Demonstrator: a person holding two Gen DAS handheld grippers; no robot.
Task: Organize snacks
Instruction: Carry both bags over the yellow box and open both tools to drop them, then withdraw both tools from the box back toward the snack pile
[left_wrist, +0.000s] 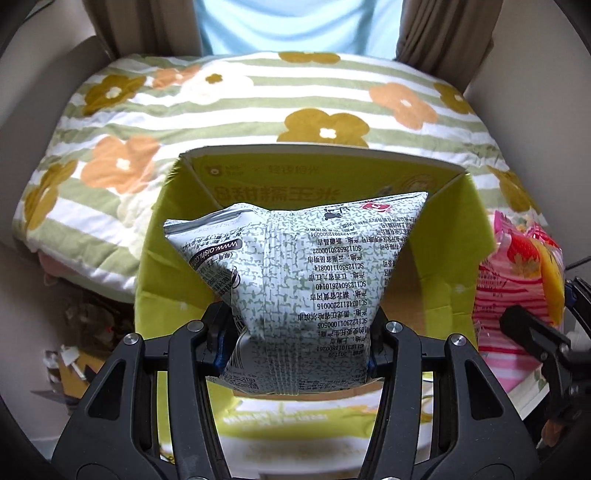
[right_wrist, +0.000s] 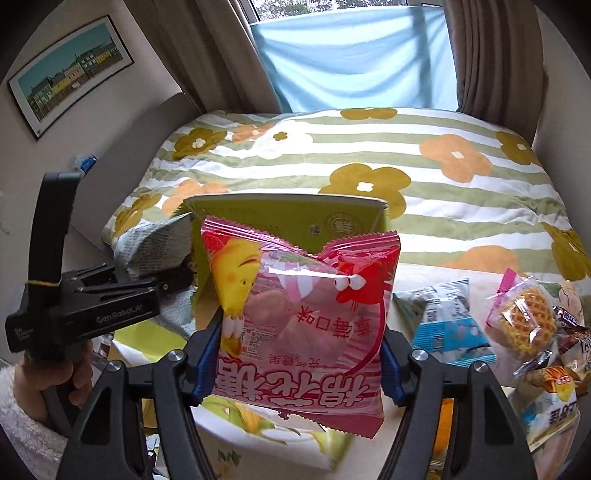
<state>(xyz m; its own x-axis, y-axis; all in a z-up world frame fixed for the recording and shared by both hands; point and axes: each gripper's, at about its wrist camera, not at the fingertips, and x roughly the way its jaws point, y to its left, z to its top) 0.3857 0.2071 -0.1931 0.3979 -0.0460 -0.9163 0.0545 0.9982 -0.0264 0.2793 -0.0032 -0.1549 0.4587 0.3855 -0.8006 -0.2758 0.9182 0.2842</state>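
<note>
My left gripper (left_wrist: 297, 341) is shut on a grey-green patterned snack bag (left_wrist: 295, 277) and holds it over the open yellow-green cardboard box (left_wrist: 458, 236). My right gripper (right_wrist: 299, 363) is shut on a pink marshmallow bag (right_wrist: 306, 321) and holds it in front of the same box (right_wrist: 288, 218). The pink bag also shows at the right of the left wrist view (left_wrist: 513, 288). The left gripper with its grey-green bag (right_wrist: 155, 243) shows at the left of the right wrist view. The box's inside is mostly hidden by the bags.
Several loose snack packs lie at the right: a blue and white pack (right_wrist: 447, 325), a waffle pack (right_wrist: 524, 317) and others (right_wrist: 554, 398). A floral striped quilt (right_wrist: 369, 155) covers the bed behind the box. Clutter lies on the floor at the left (left_wrist: 74, 354).
</note>
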